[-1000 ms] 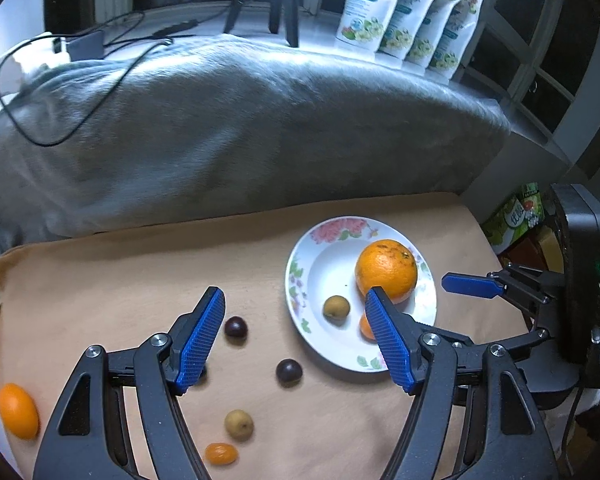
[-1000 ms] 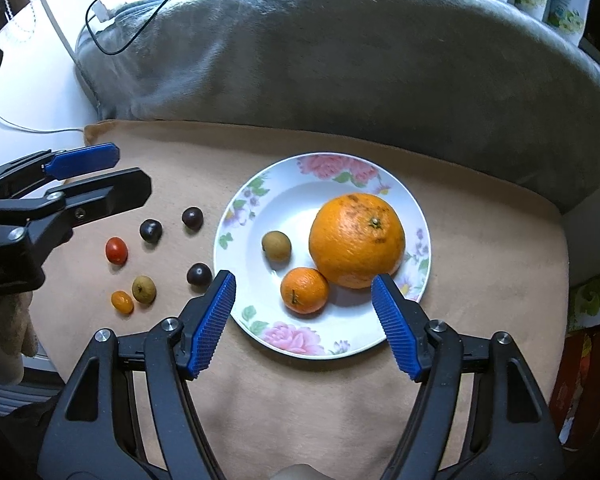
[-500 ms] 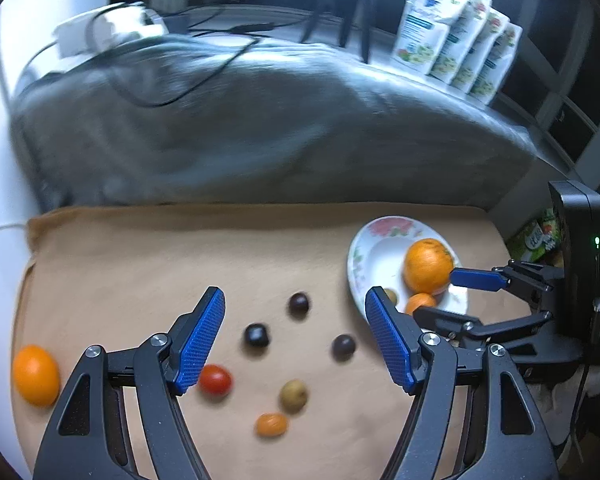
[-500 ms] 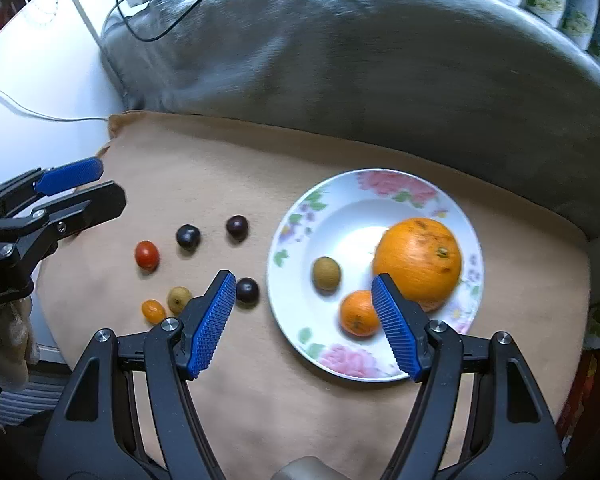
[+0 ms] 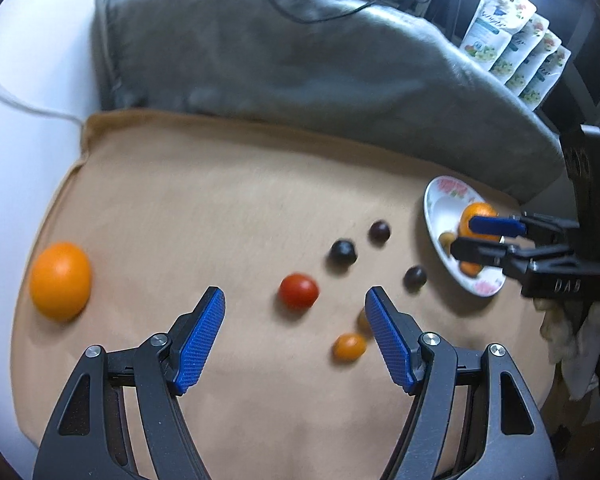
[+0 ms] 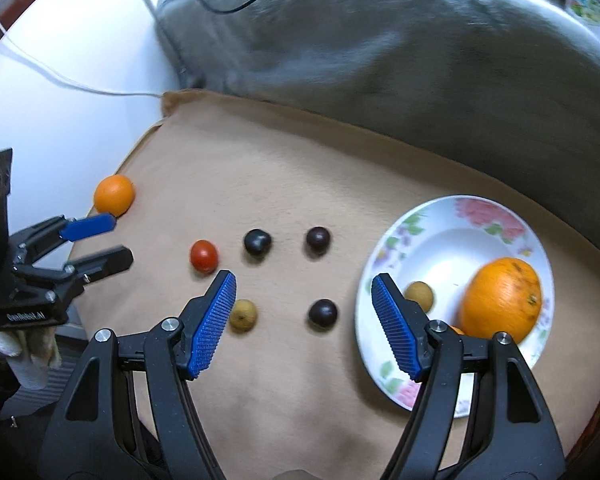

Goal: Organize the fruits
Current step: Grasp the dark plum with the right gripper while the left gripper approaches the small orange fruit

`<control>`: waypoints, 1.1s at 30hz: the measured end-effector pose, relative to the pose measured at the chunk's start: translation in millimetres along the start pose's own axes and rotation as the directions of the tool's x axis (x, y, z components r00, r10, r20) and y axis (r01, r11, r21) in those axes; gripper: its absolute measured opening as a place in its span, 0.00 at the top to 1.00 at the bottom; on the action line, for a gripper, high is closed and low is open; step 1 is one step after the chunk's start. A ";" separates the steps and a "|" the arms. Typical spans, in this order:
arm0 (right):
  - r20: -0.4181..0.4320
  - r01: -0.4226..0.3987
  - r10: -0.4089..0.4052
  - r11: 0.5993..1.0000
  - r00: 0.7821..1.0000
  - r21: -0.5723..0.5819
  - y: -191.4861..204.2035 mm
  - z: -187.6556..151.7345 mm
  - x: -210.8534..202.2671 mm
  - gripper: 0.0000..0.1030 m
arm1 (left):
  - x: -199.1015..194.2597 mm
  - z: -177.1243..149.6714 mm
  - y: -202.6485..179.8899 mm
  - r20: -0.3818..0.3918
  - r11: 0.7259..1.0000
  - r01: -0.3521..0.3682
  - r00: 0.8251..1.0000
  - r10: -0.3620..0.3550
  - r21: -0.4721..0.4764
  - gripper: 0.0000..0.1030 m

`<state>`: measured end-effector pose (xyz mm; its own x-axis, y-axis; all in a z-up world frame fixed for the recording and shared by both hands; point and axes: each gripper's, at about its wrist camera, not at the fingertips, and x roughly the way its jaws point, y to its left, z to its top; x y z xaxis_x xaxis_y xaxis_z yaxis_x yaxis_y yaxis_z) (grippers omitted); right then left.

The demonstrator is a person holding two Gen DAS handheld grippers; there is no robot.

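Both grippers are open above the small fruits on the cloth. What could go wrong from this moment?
1. The red tomato and dark fruits are round and may roll on the tan cloth if nudged.
2. The orange lies near the cloth's edge and could fall off.
3. The left gripper and right gripper might collide.

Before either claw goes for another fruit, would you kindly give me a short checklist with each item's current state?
1. Left claw open and empty: ok.
2. Right claw open and empty: ok.
3. Red tomato ahead of the left claw, unobstructed: ok.
4. Plate has bare room for more fruit: ok.
5. All fruit on the plate: not ok; three dark fruits, e.g., and lone orange lie on the cloth.
6. Fruit firmness: cannot tell.
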<state>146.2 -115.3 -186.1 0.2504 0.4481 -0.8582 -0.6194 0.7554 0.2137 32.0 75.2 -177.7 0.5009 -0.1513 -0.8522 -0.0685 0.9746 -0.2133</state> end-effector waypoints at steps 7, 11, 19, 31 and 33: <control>-0.050 -0.044 0.041 0.998 0.998 -0.052 10.6 12.6 23.2 0.36 | 10.0 -23.6 1.2 -0.044 0.999 0.024 0.999 -0.025 -0.020 0.32; -0.081 -0.062 0.054 0.994 0.995 -0.090 20.0 21.6 39.0 0.39 | 18.5 -31.2 -6.8 -0.068 0.998 0.059 0.996 -0.059 -0.003 0.40; -0.140 -0.079 0.058 0.987 0.988 -0.143 32.5 30.1 67.5 0.52 | 47.2 -40.8 -19.1 -0.126 0.992 0.128 0.984 -0.125 0.014 0.61; -0.184 -0.080 0.049 0.983 0.982 -0.163 38.1 37.0 93.9 0.58 | 66.1 -43.3 -34.6 -0.156 0.988 0.147 0.978 -0.139 0.040 0.64; -0.187 -0.078 0.046 0.984 0.981 -0.163 37.7 38.6 96.4 0.58 | 69.4 -43.1 -37.9 -0.161 0.988 0.150 0.977 -0.142 0.043 0.67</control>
<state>175.8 -25.2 -242.7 0.0777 0.3853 -0.9195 -0.7499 0.6304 0.2008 32.2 20.6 -249.4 0.3602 -0.3123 -0.8790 0.0449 0.9470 -0.3181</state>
